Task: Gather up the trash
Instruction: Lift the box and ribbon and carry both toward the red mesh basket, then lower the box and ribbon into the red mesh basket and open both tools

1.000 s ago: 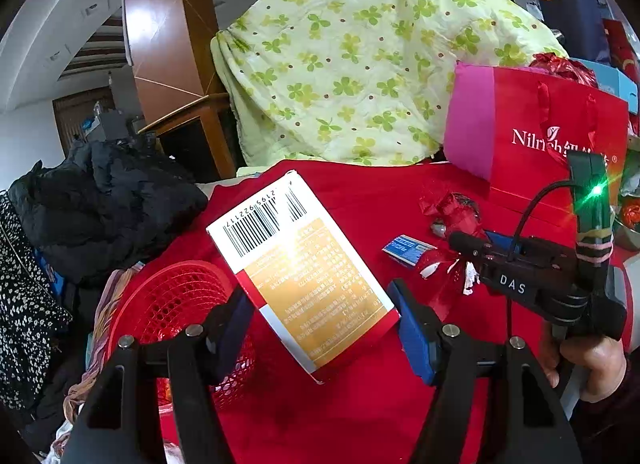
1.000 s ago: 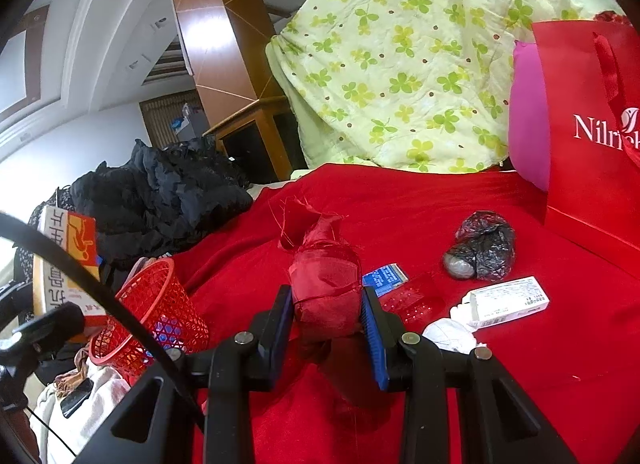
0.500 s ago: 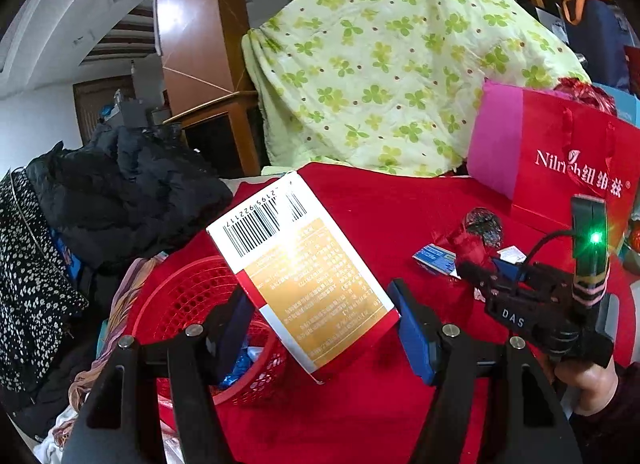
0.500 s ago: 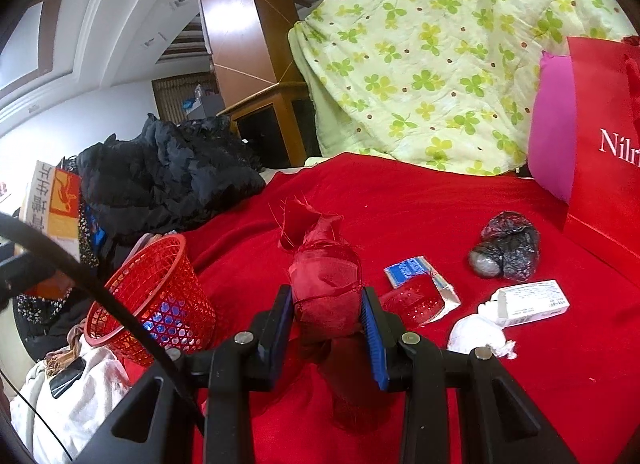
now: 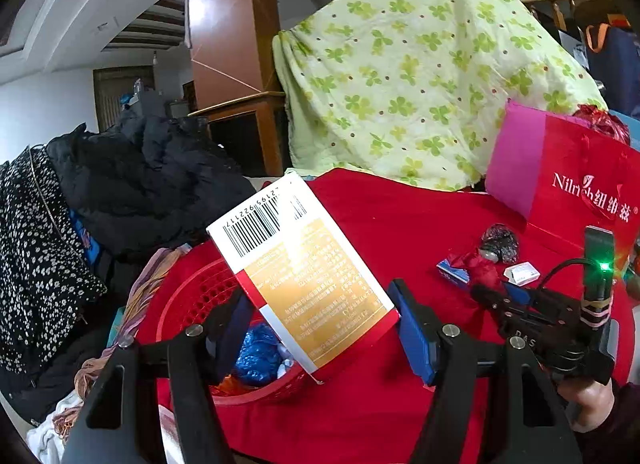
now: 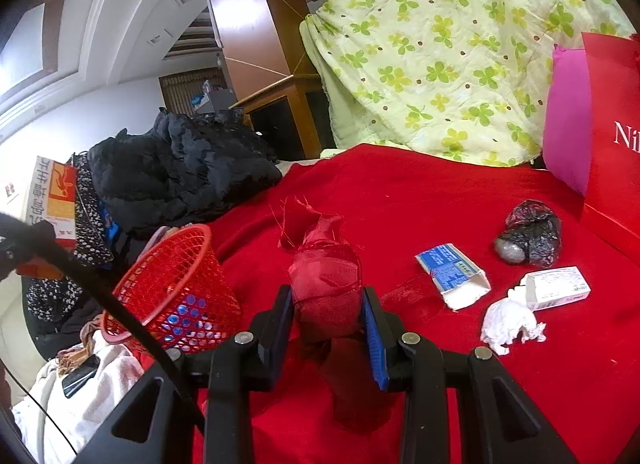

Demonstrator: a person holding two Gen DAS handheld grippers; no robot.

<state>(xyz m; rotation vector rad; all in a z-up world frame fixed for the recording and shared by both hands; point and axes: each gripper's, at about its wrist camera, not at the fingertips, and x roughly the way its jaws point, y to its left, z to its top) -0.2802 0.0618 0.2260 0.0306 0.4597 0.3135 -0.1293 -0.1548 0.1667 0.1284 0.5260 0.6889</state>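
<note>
Left gripper [image 5: 320, 328] pinched box [image 5: 298, 272] seemingly over basket [image 5: 188, 304], right gripper [image 6: 326, 324] clamped red wad [image 6: 324, 284]; release box squarely above rim.

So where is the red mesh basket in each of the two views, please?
Left wrist view: the red mesh basket is lower left, partly behind the held carton.
Right wrist view: the basket is left of centre, tilted, at the edge of the red cloth.
Shared landmark: the clover-print quilt.
</note>
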